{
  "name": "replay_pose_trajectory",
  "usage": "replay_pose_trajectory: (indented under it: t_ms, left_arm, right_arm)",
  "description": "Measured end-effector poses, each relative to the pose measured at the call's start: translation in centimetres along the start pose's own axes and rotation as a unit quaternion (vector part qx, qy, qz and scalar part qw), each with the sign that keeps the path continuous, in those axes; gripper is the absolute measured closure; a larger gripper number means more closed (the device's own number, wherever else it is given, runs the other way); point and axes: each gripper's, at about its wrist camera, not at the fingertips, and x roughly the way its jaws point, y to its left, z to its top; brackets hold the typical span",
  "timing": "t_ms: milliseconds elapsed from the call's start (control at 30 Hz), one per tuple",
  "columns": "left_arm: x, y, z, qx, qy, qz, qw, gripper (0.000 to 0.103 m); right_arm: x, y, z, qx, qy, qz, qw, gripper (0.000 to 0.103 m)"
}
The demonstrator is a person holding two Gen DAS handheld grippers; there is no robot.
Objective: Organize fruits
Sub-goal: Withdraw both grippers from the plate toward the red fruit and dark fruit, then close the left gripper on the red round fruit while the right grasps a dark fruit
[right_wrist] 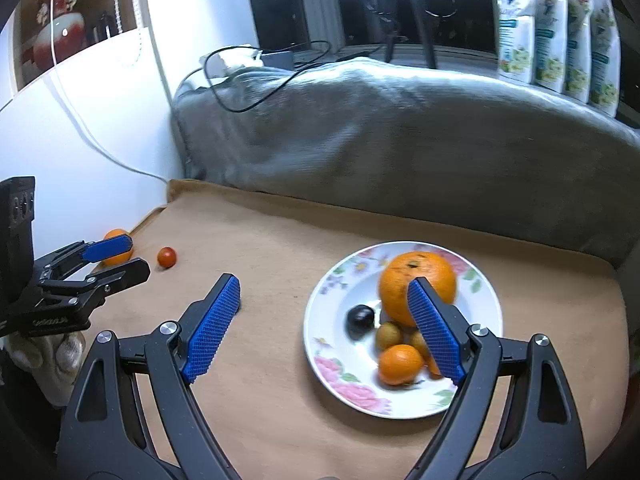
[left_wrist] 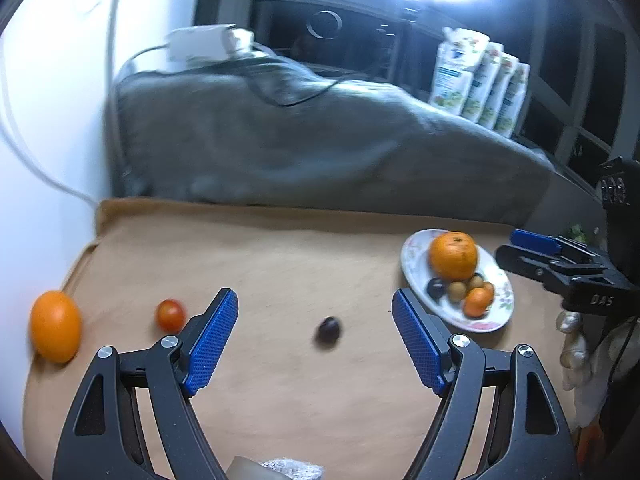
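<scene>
While three fruits (left_wrist: 328,331) lie loose, one plate (right_wrist: 486,304) holds several.

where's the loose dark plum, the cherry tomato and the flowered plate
dark plum (left_wrist: 329,330), left wrist view, middle of the fruit
cherry tomato (left_wrist: 171,314), left wrist view, its front
flowered plate (right_wrist: 347,386), right wrist view, near rim

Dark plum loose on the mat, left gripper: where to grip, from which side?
Grip the dark plum across its round middle, coming from above and the near side. It lies alone on the brown mat, already centred ahead of the open left gripper, clear of the small tomato.
</scene>
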Motion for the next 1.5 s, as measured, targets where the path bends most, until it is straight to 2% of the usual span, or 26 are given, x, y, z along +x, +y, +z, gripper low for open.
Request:
replay_pose_trajectory:
  t_ms: [400, 633, 833, 900, 1033, 1100, 1300, 1500]
  left_arm:
    - [-1.2, 7.0, -2.8, -0.059, 0.016, 0.056, 0.9965, 0.023]
    - [-0.4, 9.0, -3.4, -0.078, 0.027, 0.058, 0.9949, 0.023]
    - [1.2, 10.5, -3.5, -0.107, 0.041, 0.036, 0.9928, 0.025]
    - [1.8, 10.8, -3.5, -0.113, 0.046, 0.033, 0.992, 0.03]
    - [3.1, 11.2, -3.5, -0.115, 0.056, 0.033, 0.9912, 0.04]
    - [3.6, 11.3, -3.5, -0.113, 0.061, 0.034, 0.9911, 0.044]
    - [5.2, 11.6, -3.4, -0.11, 0.074, 0.042, 0.9903, 0.053]
    - [6.2, 11.6, -3.1, -0.103, 0.081, 0.048, 0.9903, 0.058]
  right_arm:
    - [3.0, 3.8, 0.2, -0.026, 0.027, 0.042, 0.998, 0.015]
    - [4.5, 5.2, -0.2, -0.034, 0.044, 0.057, 0.997, 0.015]
    - [6.2, 6.6, -0.9, -0.037, 0.061, 0.067, 0.995, 0.015]
    - [6.8, 7.0, -1.1, -0.04, 0.067, 0.07, 0.995, 0.024]
    - [8.4, 7.6, -1.4, -0.038, 0.082, 0.071, 0.993, 0.027]
    - [9.0, 7.9, -1.5, -0.041, 0.089, 0.068, 0.993, 0.034]
    - [11.8, 8.4, -2.2, -0.048, 0.122, 0.063, 0.989, 0.051]
    - [13.5, 8.4, -2.8, -0.047, 0.144, 0.064, 0.986, 0.061]
